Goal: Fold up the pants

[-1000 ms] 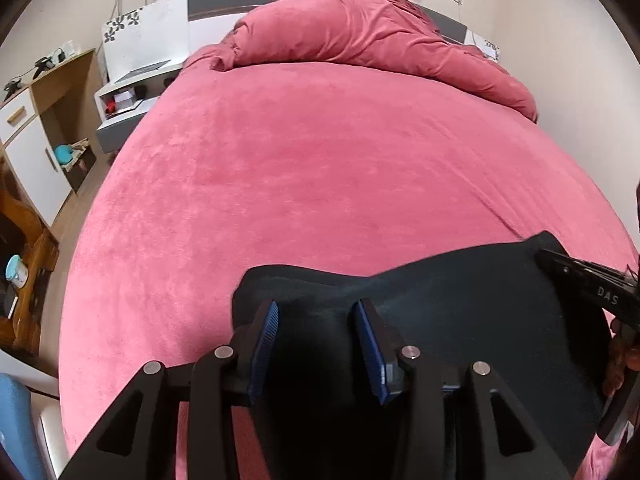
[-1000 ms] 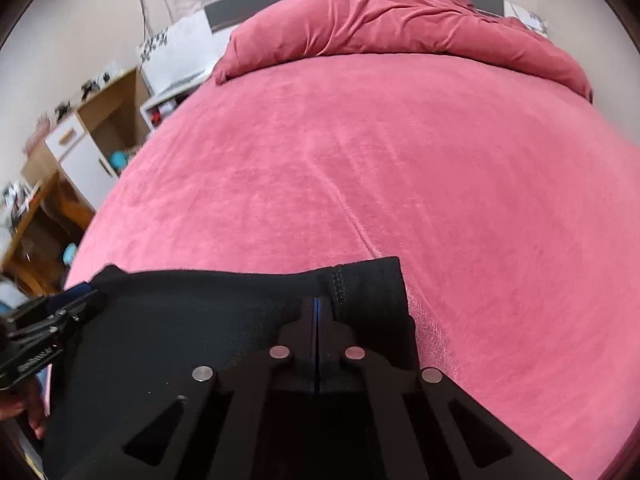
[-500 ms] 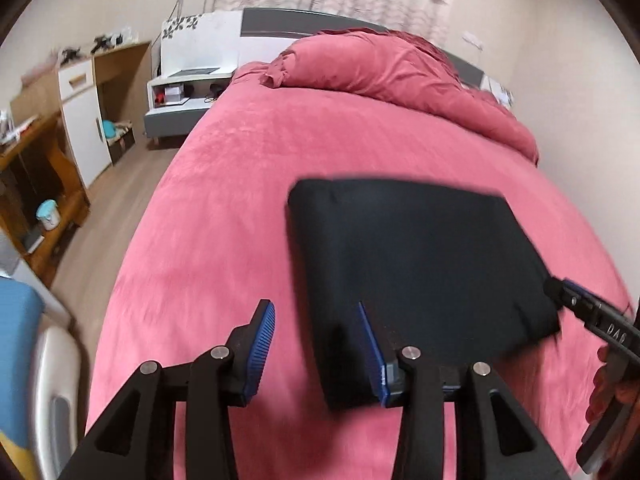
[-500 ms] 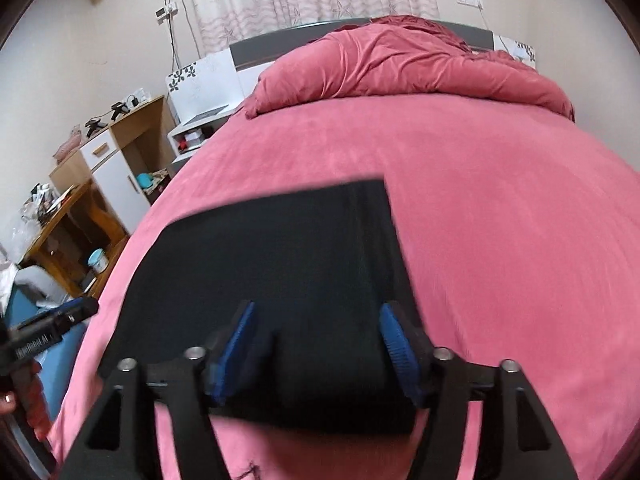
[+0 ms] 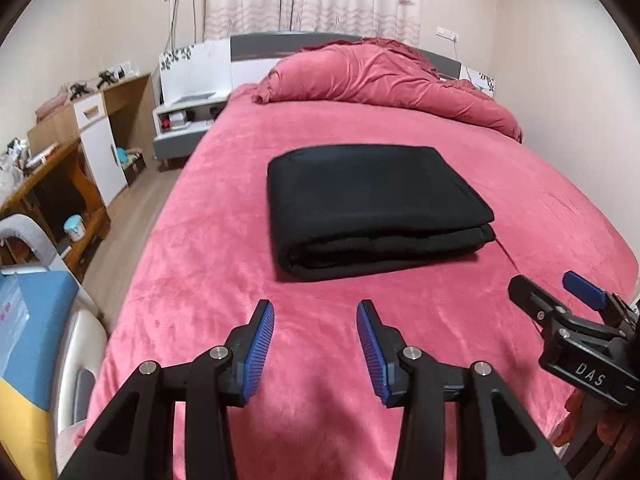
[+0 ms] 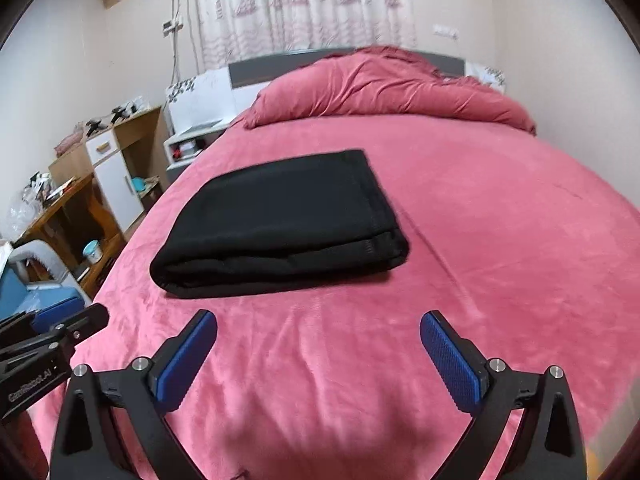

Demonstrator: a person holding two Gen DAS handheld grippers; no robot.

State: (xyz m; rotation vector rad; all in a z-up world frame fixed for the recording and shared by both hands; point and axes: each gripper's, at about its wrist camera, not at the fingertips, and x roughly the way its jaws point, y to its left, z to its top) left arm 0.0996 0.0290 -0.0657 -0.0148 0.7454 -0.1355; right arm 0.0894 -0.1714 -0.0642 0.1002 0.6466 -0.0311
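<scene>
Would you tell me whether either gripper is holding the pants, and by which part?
Nothing is held: the left gripper and right gripper are open, apart from the folded pants.

The left tool (image 5: pixel 316 320) was held level, pointing forward, its two blue-padded fingers (image 5: pixel 260 350) spread apart with nothing between them. The right tool (image 6: pixel 318 332) was likewise spread, its fingers (image 6: pixel 448 360) set wider than the left's and gripping nothing. In the left wrist view the right tool (image 5: pixel 550 290) showed at the right edge, angled inward. In the right wrist view the left tool (image 6: pixel 86 318) showed at the left edge.
</scene>
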